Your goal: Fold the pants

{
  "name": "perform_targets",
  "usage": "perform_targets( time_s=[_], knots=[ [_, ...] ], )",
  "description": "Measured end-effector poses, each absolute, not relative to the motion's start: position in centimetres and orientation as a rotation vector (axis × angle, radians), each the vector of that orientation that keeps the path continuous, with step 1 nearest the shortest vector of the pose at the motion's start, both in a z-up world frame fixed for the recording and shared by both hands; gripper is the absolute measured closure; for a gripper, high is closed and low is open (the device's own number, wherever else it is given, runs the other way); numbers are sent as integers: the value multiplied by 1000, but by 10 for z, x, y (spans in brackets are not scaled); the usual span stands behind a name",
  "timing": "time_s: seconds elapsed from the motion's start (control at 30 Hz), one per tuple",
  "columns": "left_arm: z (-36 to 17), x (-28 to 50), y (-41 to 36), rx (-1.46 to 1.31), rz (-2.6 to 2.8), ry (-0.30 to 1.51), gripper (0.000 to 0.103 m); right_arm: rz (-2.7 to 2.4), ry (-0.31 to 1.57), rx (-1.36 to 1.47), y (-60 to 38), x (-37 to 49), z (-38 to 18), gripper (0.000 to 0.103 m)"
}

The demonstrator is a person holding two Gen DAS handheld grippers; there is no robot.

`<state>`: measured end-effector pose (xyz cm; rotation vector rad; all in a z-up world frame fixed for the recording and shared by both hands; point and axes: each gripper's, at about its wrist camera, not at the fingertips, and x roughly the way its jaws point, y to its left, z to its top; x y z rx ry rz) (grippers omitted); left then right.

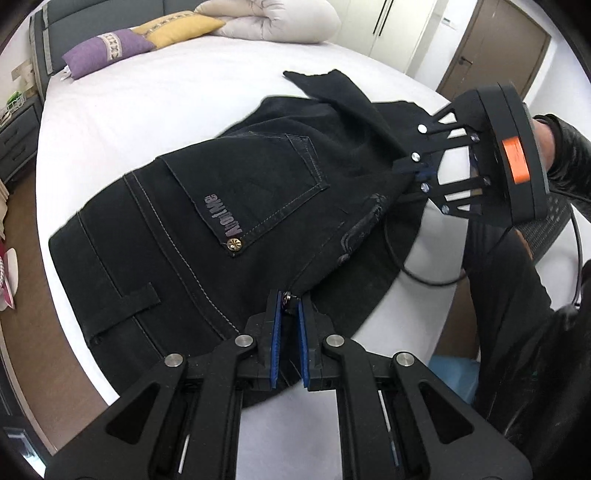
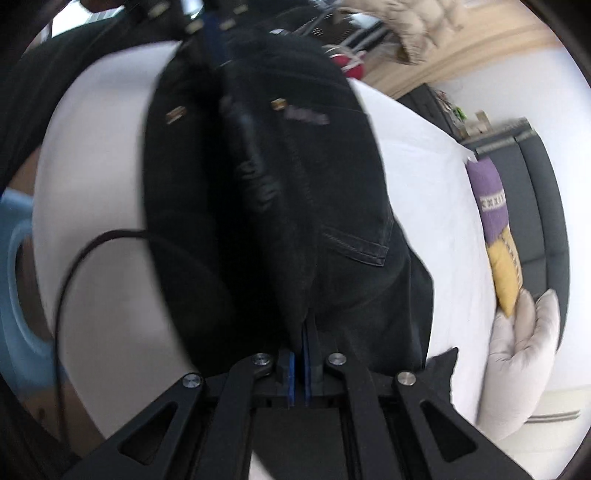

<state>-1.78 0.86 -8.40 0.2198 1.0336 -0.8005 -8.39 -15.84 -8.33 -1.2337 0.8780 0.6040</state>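
On the bed (image 1: pixel 155 92), black pants (image 1: pixel 207 206) stretch lengthwise between both clamped grippers.

A bedroom in a home is shown. A bed with a white sheet (image 1: pixel 155 110) is seen, backed by a grey upholstered headboard (image 1: pixel 74 14). Against the headboard a purple cushion (image 1: pixel 107 51) and a yellow cushion (image 1: pixel 177 27) are laid, and a bunched off-white duvet (image 1: pixel 273 18) is heaped beside them. A grey bedside cabinet with drawers (image 1: pixel 18 136) is placed beside the bed, on a wood-patterned floor (image 1: pixel 33 236). White wardrobe doors (image 1: pixel 399 26) and a brown room door with a lever handle (image 1: pixel 498 48) are visible beyond the bed.
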Motion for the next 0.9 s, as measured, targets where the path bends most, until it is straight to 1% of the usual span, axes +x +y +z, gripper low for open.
perform_targets(
  time_s=[0.17, 0.37, 0.47, 0.57, 0.6, 0.7, 0.9],
  knots=[
    [-79, -18, 0, 217, -820, 1049, 96, 571, 901, -1218, -157, -96, -80, 99],
    [-73, -9, 0, 209, -828, 1059, 96, 567, 905, -1300, -151, -118, -81, 99],
    [-78, -1, 4, 201, -825, 1078, 96, 576, 923, -1324, -151, -115, -88, 99],
    [-88, 5, 9, 173, -822, 1098, 95, 566, 937, -1343, -147, -118, -99, 98],
    [-90, 7, 9, 158, -813, 1099, 92, 565, 939, -1338, -147, -118, -100, 98],
    [-91, 13, 10, 121, -796, 1103, 91, 558, 950, -1296, -149, -119, -104, 97],
    [-61, 4, 15, 97, -775, 1083, 87, 520, 944, -1298, -145, -125, -106, 96]
  ],
)
